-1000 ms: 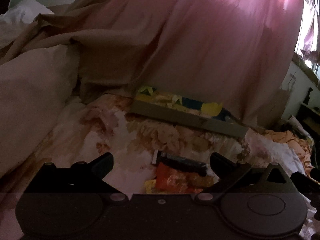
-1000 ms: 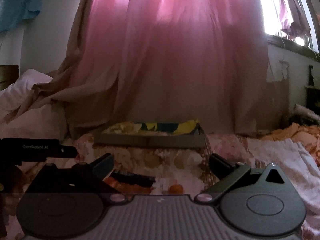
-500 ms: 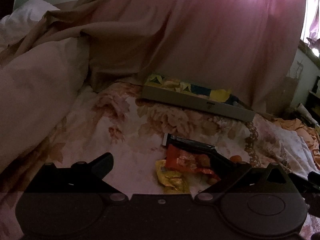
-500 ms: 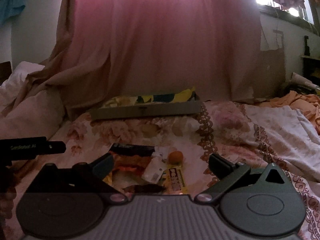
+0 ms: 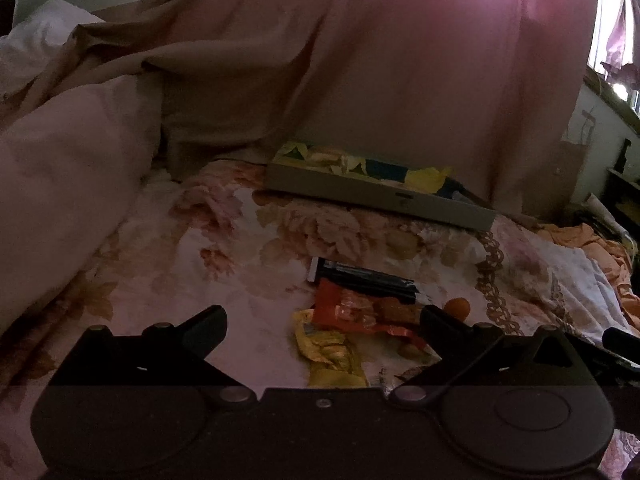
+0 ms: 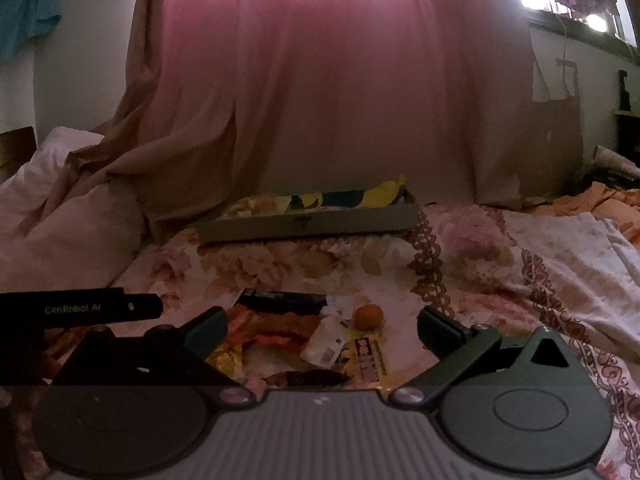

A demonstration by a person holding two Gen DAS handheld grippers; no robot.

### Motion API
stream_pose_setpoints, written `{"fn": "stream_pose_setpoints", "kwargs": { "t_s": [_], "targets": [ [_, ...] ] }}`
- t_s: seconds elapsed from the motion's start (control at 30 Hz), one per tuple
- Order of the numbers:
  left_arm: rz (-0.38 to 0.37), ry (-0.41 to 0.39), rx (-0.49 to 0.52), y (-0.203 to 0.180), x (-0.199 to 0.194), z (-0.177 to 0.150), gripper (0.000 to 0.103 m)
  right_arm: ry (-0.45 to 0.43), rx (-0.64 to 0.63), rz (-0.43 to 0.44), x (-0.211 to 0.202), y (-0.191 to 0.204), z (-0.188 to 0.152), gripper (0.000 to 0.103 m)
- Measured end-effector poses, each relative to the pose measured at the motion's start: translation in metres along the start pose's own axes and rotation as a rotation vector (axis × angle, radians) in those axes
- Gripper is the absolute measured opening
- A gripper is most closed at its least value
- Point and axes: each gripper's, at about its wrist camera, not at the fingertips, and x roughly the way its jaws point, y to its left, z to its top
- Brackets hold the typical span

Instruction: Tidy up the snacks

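Observation:
A pile of snacks lies on the floral bedsheet: a black packet (image 5: 362, 278), an orange-red packet (image 5: 360, 314), a yellow packet (image 5: 328, 354) and a small orange ball (image 5: 458, 307). In the right wrist view the same pile shows the black packet (image 6: 282, 300), the orange-red packet (image 6: 280, 328), a white packet (image 6: 326, 342), a yellow bar (image 6: 368, 358) and the orange ball (image 6: 369, 316). My left gripper (image 5: 322, 326) is open and empty just short of the pile. My right gripper (image 6: 320, 326) is open and empty over it.
A flat grey box (image 5: 380, 194) holding several colourful packets lies at the back by the pink curtain (image 6: 340, 80); it also shows in the right wrist view (image 6: 308, 226). A bunched duvet (image 5: 60, 184) rises at left. Orange cloth (image 6: 600, 200) lies at right.
Both grippers have tilted down and moved closer to the snack pile, which now sits lower and larger between the fingers. Both stay open.

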Motion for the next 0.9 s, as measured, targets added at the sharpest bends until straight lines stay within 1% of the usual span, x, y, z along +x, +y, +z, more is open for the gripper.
{"fn": "stream_pose_setpoints", "kwargs": {
  "t_s": [0.27, 0.37, 0.53, 0.8, 0.9],
  "targets": [
    [-0.005, 0.005, -0.015, 0.004, 0.002, -0.001, 0.102, 0.034, -0.009, 0.003, 0.007, 0.002, -0.006, 0.103],
    [-0.009, 0.0, -0.005, 0.005, 0.003, -0.002, 0.102, 0.05, 0.0, -0.006, 0.011, 0.001, -0.011, 0.103],
    [-0.014, 0.018, -0.022, 0.011, 0.01, -0.003, 0.102, 0.073, 0.005, -0.015, 0.018, 0.0, -0.016, 0.103],
    [-0.036, 0.028, 0.009, 0.014, 0.021, 0.0, 0.102, 0.115, 0.006, -0.025, 0.029, -0.002, -0.023, 0.103],
    [-0.052, 0.051, 0.031, 0.014, 0.026, 0.0, 0.102, 0.122, 0.002, -0.022, 0.031, -0.002, -0.025, 0.103]
  ]
}}
